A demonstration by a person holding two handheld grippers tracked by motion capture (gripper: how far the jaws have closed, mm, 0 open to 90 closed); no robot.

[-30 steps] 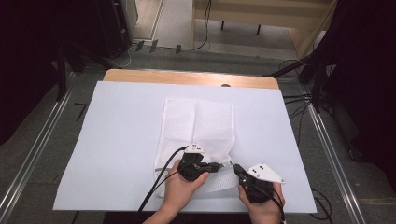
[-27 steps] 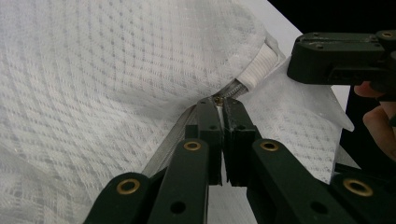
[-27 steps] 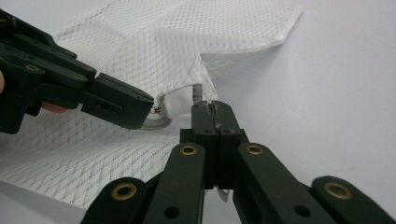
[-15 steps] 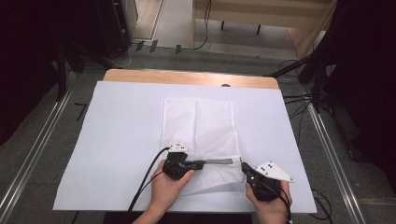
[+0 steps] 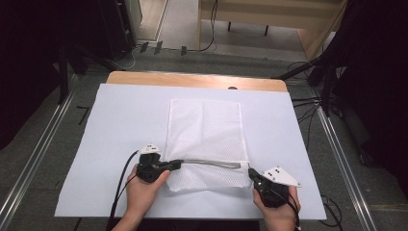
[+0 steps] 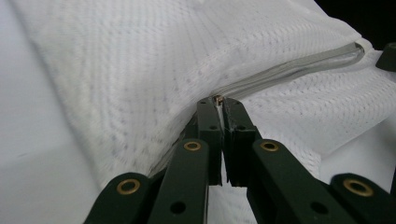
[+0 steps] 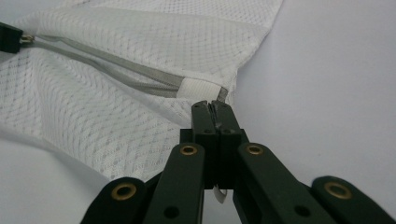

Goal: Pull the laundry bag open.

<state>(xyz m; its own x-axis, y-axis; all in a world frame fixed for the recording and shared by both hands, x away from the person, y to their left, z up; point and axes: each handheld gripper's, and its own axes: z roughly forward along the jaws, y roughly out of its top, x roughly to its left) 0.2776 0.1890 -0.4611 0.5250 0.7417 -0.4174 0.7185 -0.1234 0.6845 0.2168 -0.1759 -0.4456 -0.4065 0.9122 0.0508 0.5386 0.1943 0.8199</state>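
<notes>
A white mesh bag (image 5: 204, 127) lies flat in the middle of the white-covered table (image 5: 120, 120). Its grey zipper (image 5: 211, 163) runs across near the front end. My left gripper (image 5: 179, 163) is at the bag's left edge, shut on the small brass zipper pull (image 6: 217, 98), and the grey zipper (image 6: 299, 65) trails away behind it. My right gripper (image 5: 251, 172) is at the bag's right edge, shut on the mesh just beside the white tab (image 7: 198, 87) that ends the zipper (image 7: 126, 74). The bag's fabric is lifted slightly between the two grippers.
The bare wooden edge of the table (image 5: 192, 79) shows at the back. Metal rails (image 5: 33, 159) run along both sides on the floor, with cables (image 5: 308, 103) at the right. White sheet lies open left and right of the bag.
My left gripper has slid left along the zipper line, from close beside the right gripper to the bag's left edge, and the grey zipper now stretches between them. The right gripper has stayed put.
</notes>
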